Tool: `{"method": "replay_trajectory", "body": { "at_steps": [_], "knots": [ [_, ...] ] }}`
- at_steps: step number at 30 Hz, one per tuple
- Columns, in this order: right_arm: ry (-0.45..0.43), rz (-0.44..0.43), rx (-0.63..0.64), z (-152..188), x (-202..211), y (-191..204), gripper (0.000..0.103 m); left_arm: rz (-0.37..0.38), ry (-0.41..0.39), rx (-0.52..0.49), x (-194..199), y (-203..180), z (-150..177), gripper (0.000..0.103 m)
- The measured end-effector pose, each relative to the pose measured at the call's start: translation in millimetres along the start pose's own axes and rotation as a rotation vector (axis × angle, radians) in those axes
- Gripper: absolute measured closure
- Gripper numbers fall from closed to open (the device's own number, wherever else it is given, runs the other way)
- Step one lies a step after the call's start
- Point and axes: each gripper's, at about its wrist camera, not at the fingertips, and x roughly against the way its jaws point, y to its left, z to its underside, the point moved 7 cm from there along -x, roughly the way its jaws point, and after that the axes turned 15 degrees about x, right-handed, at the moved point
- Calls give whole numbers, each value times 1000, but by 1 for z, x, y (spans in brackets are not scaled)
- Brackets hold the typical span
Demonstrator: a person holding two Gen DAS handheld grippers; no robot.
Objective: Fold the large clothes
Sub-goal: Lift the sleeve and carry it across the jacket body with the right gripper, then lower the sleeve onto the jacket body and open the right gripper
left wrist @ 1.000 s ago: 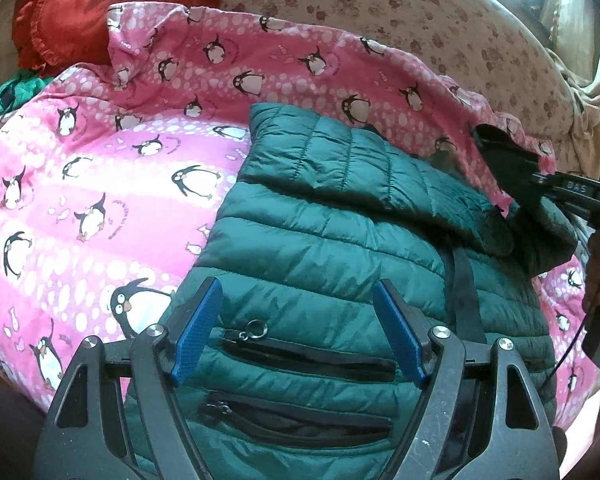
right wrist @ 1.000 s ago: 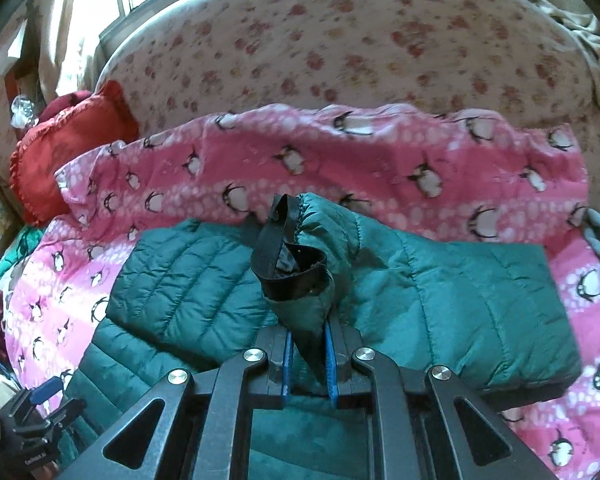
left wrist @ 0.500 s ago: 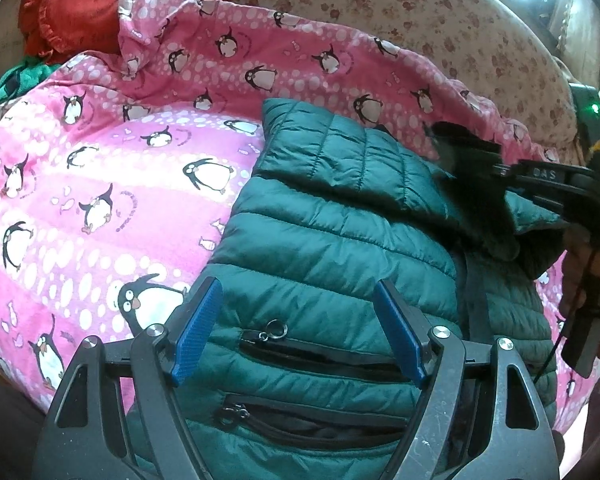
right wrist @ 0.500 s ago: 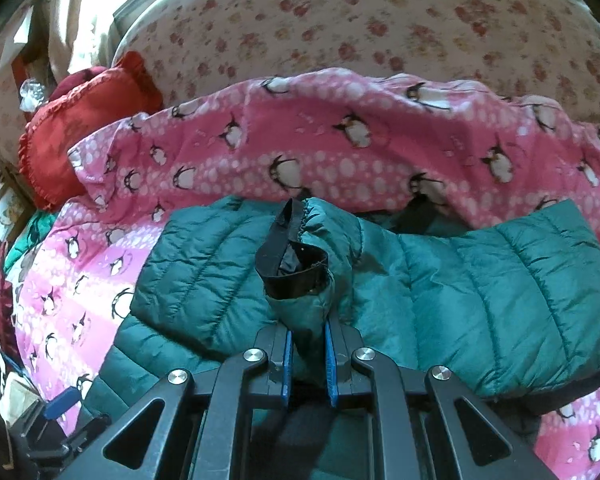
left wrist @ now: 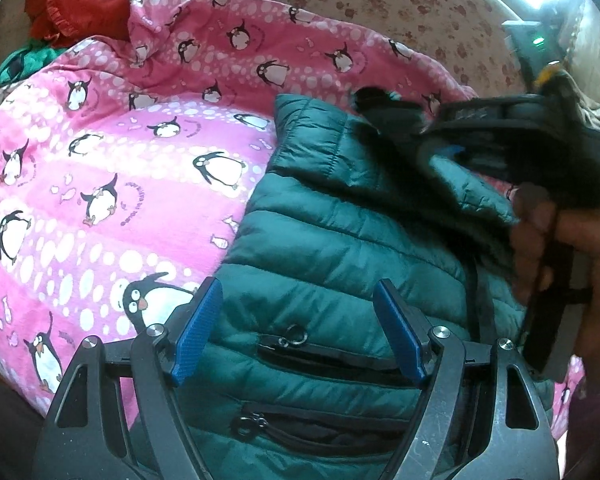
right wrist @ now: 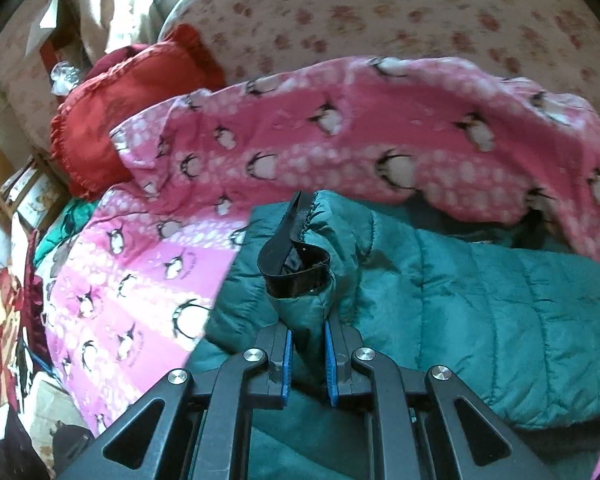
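Nearest the left wrist camera, the left gripper (left wrist: 298, 330) stands wide open with nothing between its blue pads, poised over the lower front of the green puffer jacket (left wrist: 332, 248), just above the two zip pockets (left wrist: 328, 356). The jacket lies spread on the pink penguin blanket (left wrist: 112, 152), its hem toward the cameras.

The right gripper (right wrist: 307, 354) is clamped tight on a pinch of sleeve close to the black-edged cuff (right wrist: 296, 268) — the cuff stands up above the jaws, and the sleeve (right wrist: 500, 308) trails off to the right across the jacket's body. In the left view the person's hand (left wrist: 568, 256) holds that tool over the jacket's right side, blurred.

The step in hand looks like folding a sleeve inward over the chest. Next, by my reading, the cuff needs laying flat across the body and letting go — then the free left claw can smooth or pin the fold.

Beyond lie a red cushion (right wrist: 128, 116) and the floral bedsheet (right wrist: 380, 12).
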Motion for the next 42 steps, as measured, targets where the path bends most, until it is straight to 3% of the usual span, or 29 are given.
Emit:
{"method": "replay_trajectory", "body": {
  "at_steps": [2,4,6,7,15,19,27,28,29,30,31,37,40,42],
  "knots": [
    [41,-22,-24,5,-17,2,90,4,-4,10,1,2,-3,25],
    [39,-54,-46,11,-26,3,80,14,-9,19,4,3,-4,24],
    [12,-108,-57,13,-23,5,50,30,-20,25,7,3,-7,25],
    [-2,-131,-61,15,-19,6,48,34,-23,25,7,2,-8,24],
    [-66,-85,-23,40,58,-20,48,108,-4,2,4,-32,-29,24],
    [-71,-18,-81,78,101,-65,47,119,14,-3,-13,-56,-45,24],
    [-105,116,-248,149,176,-153,48,128,64,93,-78,-89,-77,26],
    [-110,128,-264,156,183,-161,48,136,76,103,-85,-92,-79,36],
    [-115,136,-278,162,188,-167,48,133,87,107,-91,-95,-80,52],
    [-119,142,-291,168,192,-173,48,97,86,88,-99,-99,-82,62],
    [-124,151,-308,174,197,-179,48,75,79,69,-101,-101,-82,80],
    [-151,176,-358,181,204,-197,48,139,-21,16,-69,-107,-102,88],
    [-161,179,-348,169,196,-196,48,97,-46,35,-70,-89,-115,88],
    [-161,178,-345,162,187,-195,48,59,-4,23,-86,-76,-112,88]
  ]
}}
